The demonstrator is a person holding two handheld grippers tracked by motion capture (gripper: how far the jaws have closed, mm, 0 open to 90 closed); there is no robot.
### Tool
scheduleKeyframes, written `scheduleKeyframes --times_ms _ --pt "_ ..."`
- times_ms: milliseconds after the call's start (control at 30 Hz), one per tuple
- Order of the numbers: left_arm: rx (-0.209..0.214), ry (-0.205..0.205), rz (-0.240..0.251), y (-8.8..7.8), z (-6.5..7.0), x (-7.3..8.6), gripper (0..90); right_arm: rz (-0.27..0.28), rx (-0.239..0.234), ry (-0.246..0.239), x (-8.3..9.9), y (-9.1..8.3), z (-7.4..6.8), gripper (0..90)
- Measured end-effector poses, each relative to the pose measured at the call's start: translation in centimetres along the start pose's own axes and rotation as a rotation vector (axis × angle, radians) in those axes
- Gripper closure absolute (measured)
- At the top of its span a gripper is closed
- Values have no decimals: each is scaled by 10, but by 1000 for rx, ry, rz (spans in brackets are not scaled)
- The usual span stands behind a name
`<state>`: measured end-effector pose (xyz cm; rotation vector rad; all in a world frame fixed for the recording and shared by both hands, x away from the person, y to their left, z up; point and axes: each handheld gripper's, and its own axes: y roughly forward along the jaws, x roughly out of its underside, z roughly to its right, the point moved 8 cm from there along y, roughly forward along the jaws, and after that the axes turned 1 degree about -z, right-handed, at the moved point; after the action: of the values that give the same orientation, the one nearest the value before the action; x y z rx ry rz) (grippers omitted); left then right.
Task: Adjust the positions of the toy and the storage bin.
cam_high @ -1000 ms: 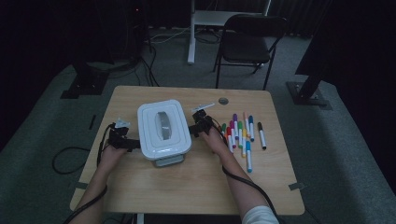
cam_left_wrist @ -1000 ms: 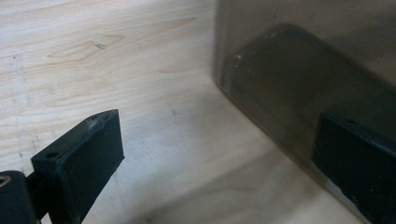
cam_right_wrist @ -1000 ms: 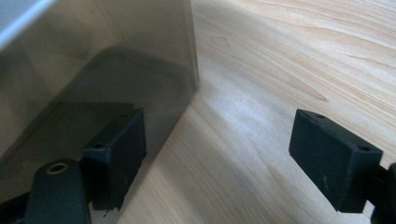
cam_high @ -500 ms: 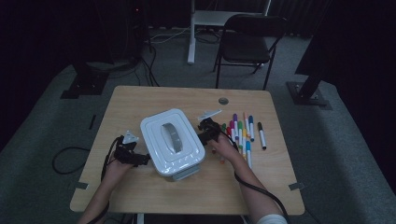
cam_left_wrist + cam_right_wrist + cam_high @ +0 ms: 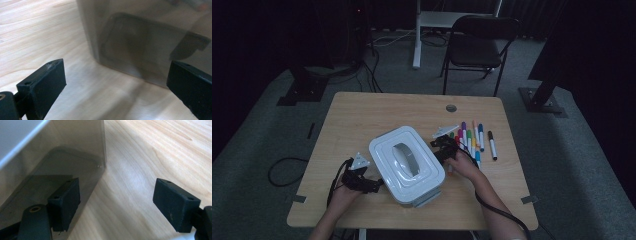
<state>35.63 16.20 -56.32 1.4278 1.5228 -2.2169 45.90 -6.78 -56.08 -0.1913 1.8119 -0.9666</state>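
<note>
1. Wooden surface (image 5: 362,115) is carrying everything here, and a big box (image 5: 407,165) with a white lid and smoky see-through walls is sitting near the person's edge, turned at an angle.
2. Box is looking light but bulky to me: stiff plastic, smooth walls, so probably slippery under rubber pads. I'm guessing the safest hold is low on two opposite walls, pushing evenly, or the grey handle (image 5: 404,159) sunk into the lid if lifting is the plan.
3. Left claw (image 5: 374,184) is sitting right at the box's near-left wall. In the left gripper view its jaws are standing wide apart with the wall ahead between them, gripping nothing.
4. Right claw (image 5: 443,145) is working the far-right side. Its jaws are also wide apart and holding nothing; in the right gripper view one jaw is lying up against the box wall (image 5: 62,152), the other over bare wood.
5. Coloured markers (image 5: 472,140) are lying in a row just beside the right claw, so a careless shove could be scattering them.
</note>
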Motion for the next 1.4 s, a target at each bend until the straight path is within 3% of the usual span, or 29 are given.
scheduleKeyframes --times_ms 300,467,567,700,767,900,1067,1300,1400 --pt "60 37 11 -4 34 5 20 -8 -26 -31 18 -16 -8 221" --pt "116 61 6 -4 49 7 6 -15 -8 -71 22 -24 -7 221" --pt "112 70 -1 -6 51 10 6 -3 15 -103 22 -29 -5 168" --pt "111 67 -10 -14 49 13 6 3 29 -96 23 -36 1 162" --pt "113 71 -7 -20 48 13 7 9 64 -79 27 -46 8 161" --pt "132 85 27 -38 47 9 7 51 86 -38 35 -65 14 151" --pt "117 110 47 -56 52 -4 6 102 97 6 47 -86 16 141" --pt "197 139 111 -71 70 -27 7 138 154 84 78 -110 22 136" --pt "205 164 113 -73 77 -34 7 148 190 124 97 -121 25 131"
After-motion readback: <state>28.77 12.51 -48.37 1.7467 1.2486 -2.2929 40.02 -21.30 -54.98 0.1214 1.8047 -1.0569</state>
